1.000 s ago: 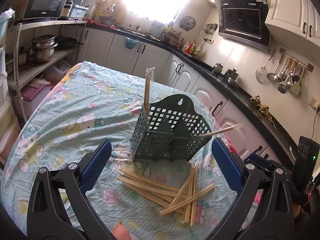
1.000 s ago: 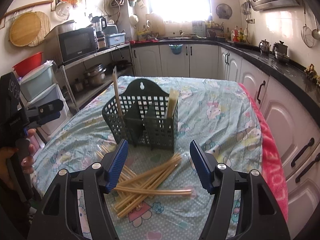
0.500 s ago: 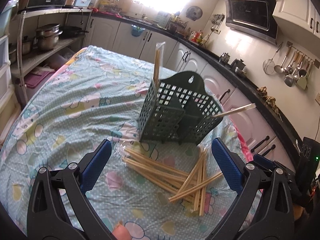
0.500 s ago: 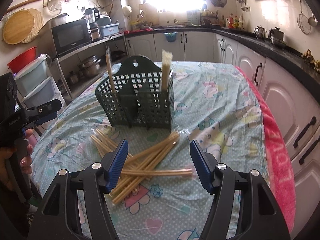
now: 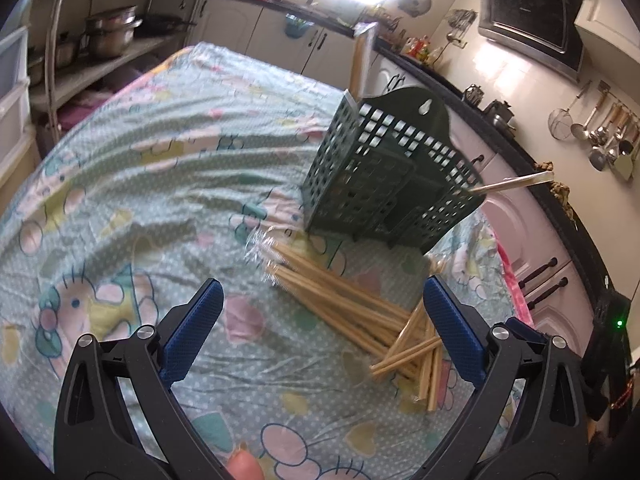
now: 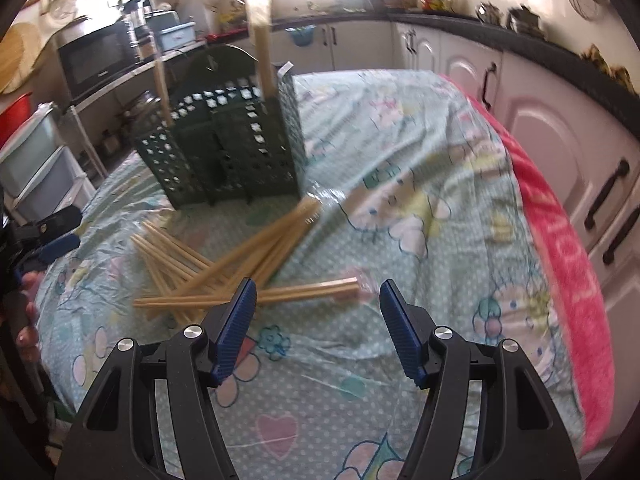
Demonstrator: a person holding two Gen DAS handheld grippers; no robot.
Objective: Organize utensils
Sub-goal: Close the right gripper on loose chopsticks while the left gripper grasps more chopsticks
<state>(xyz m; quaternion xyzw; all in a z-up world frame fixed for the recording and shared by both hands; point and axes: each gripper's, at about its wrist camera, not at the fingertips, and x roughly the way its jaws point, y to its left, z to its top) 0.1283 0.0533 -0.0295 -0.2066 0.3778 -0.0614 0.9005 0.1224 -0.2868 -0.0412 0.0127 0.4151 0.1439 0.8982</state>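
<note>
2 wrapped chopstick pairs (image 6: pixel 262 46) stood in the holder (image 6: pixel 224 148); a pile (image 5: pixel 360 312) remained on the counter (image 5: pixel 140 168); left claw (image 5: pixel 320 328) and right claw (image 6: pixel 314 328) gaped wide, empty.

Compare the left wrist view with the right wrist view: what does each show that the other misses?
Left wrist only: the range hood, the hanging ladles and the left gripper, open over the cloth.

Right wrist only: the microwave, the red bowl, the pink cloth edge and the right gripper, open near one wrapped pair.

Both: the green caddy holding two wrapped pairs, and the loose chopsticks on the cloth.
</note>
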